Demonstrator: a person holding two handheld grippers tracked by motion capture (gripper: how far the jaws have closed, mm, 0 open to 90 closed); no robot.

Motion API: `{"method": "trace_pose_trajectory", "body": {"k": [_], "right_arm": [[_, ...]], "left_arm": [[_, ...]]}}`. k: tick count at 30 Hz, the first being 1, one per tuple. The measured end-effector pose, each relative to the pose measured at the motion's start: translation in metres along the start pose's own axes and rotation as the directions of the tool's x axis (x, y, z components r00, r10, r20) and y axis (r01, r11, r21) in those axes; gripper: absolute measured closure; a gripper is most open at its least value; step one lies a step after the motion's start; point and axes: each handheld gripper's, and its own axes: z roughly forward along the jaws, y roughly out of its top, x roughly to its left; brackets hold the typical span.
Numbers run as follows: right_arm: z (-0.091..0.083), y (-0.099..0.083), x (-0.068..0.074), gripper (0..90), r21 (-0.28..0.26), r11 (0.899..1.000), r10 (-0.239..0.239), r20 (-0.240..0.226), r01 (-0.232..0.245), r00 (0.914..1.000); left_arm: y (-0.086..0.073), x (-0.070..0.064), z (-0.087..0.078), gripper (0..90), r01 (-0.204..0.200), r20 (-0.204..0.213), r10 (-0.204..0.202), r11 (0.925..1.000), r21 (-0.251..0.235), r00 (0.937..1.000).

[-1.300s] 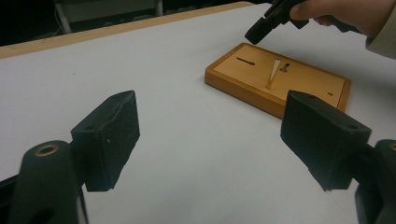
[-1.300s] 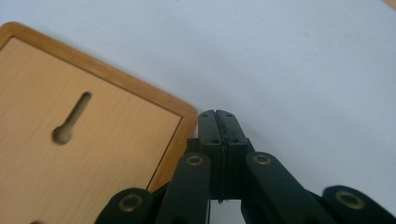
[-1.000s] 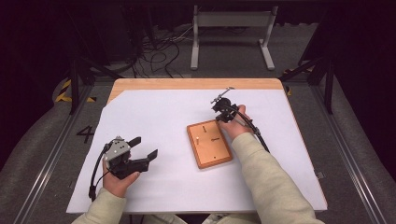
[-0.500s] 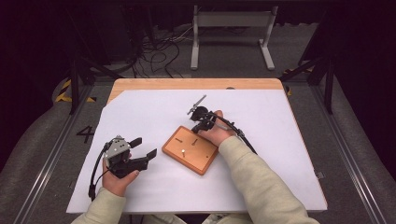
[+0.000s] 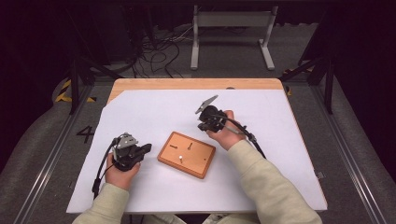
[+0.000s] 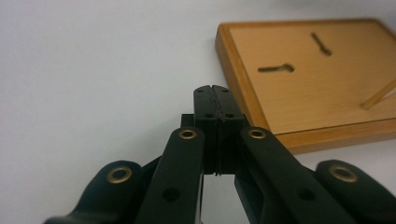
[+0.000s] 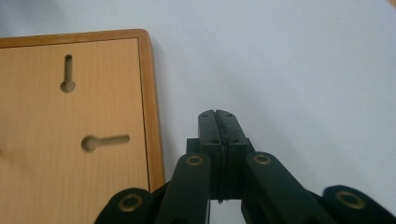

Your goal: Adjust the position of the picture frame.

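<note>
Wooden board [image 5: 187, 154] with two keyhole slots lying flat at table centre, left gripper [image 5: 144, 149] at nine o'clock, right gripper [image 5: 201, 125] at one o'clock, both clamped together, holding nothing.

Wooden board [image 5: 187, 154] on white table [image 5: 154, 112], left hand-held gripper [image 5: 145, 149] beside it, right hand-held gripper [image 5: 201, 125] above
</note>
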Motion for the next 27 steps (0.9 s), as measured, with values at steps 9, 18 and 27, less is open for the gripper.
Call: {"method": "trace_pose_trajectory", "body": {"k": [9,18,27], "right_arm": [[-0.046,-0.043,-0.011,90.0,-0.068,0.994,0.081,0.003,-0.080,0.9967],[-0.078,-0.095,-0.020,90.0,-0.107,0.980,0.171,0.023,-0.168,0.9850],[-0.093,-0.133,-0.019,90.0,-0.137,0.965,0.228,0.016,-0.223,0.9736]], "left_arm": [[0.001,-0.013,0.019,90.0,-0.035,0.051,0.029,0.9935,0.109,0.9983],[0.002,-0.040,0.022,90.0,-0.106,0.221,0.071,0.9825,0.153,0.9727],[0.005,-0.072,0.030,90.0,-0.203,0.320,0.143,0.9658,0.162,0.9367]]}}
